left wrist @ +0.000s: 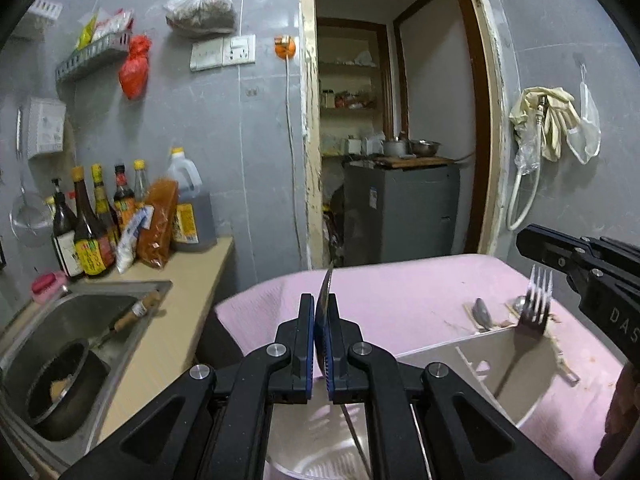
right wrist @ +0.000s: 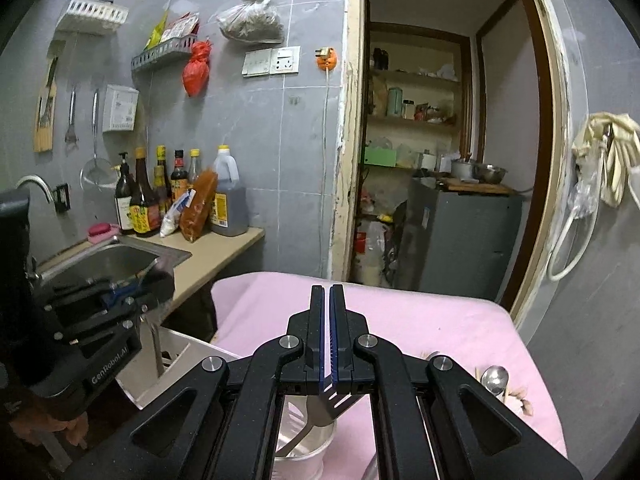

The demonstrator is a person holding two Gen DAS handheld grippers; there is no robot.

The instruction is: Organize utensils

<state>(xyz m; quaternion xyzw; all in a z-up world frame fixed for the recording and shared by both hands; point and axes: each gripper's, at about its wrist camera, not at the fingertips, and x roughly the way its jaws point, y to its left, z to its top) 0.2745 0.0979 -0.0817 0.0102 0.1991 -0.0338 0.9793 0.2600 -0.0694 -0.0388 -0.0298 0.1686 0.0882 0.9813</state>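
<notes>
My left gripper is shut on a table knife, blade pointing up, handle running down between the fingers. It also shows in the right wrist view at the left, over the white utensil holder. My right gripper is shut on a fork, whose tines sit at the jaw base and whose handle hangs down into a round cup. In the left wrist view the fork stands tines up over the white holder, beside my right gripper.
The holder stands on a table with a pink cloth. Spoons and chopsticks lie on the cloth. A steel sink with a dark pot is at the left. Sauce bottles stand on the counter. A doorway opens behind.
</notes>
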